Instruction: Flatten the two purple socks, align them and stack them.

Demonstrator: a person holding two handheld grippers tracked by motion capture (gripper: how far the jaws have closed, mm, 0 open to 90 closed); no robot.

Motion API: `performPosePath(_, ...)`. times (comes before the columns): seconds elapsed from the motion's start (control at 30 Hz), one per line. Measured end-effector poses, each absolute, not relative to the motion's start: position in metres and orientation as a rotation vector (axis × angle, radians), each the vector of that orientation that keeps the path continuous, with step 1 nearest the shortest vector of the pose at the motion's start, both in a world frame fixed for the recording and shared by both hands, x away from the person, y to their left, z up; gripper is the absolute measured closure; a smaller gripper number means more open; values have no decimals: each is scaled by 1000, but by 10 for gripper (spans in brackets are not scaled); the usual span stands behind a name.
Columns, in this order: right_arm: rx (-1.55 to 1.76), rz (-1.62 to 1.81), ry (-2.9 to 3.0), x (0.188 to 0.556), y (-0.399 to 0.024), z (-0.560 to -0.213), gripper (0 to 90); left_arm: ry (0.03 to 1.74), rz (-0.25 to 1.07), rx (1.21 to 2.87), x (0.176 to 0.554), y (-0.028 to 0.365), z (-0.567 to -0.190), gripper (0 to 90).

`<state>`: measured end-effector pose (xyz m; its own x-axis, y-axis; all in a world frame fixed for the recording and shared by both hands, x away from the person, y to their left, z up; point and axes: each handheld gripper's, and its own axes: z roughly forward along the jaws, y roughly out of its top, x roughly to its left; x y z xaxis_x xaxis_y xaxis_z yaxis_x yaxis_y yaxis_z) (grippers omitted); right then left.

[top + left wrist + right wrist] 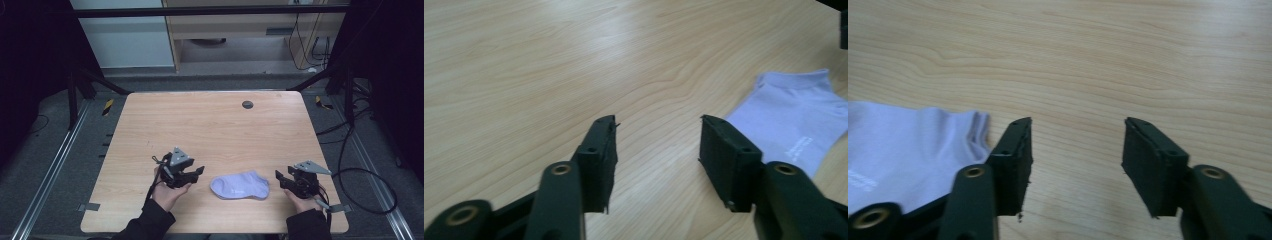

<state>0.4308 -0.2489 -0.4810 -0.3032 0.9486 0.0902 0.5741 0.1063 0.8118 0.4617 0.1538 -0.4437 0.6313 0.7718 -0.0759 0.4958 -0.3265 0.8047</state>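
A pale lilac ankle sock (240, 185) lies flat on the wooden table (210, 125) near its front edge, between both hands. My left gripper (200, 171) sits just left of the sock, open, nothing between its jaws. In the left gripper view (658, 131) the sock (796, 122) lies to the right of the jaws, apart from them. My right gripper (278, 176) rests a little right of the sock, open and empty. In the right gripper view (1077, 131) the sock's cuff end (913, 150) lies at the left, partly behind the left jaw.
A small dark round cap (247, 104) is set into the table near its far edge. Cables (365, 175) trail over the floor to the right of the table. Black frame bars (100, 82) stand around the far corners.
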Motion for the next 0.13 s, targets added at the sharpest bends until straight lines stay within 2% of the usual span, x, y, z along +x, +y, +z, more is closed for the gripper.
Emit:
performPosePath(0.07, 1486, 1050, 1912, 433, -252, -484, 336, 1021, 403, 1984, 463, 168, -445, 423)
performPosePath(0.13, 1494, 1034, 1908, 435, -255, -486, 303, 1041, 413, 1975, 462, 183, -447, 405)
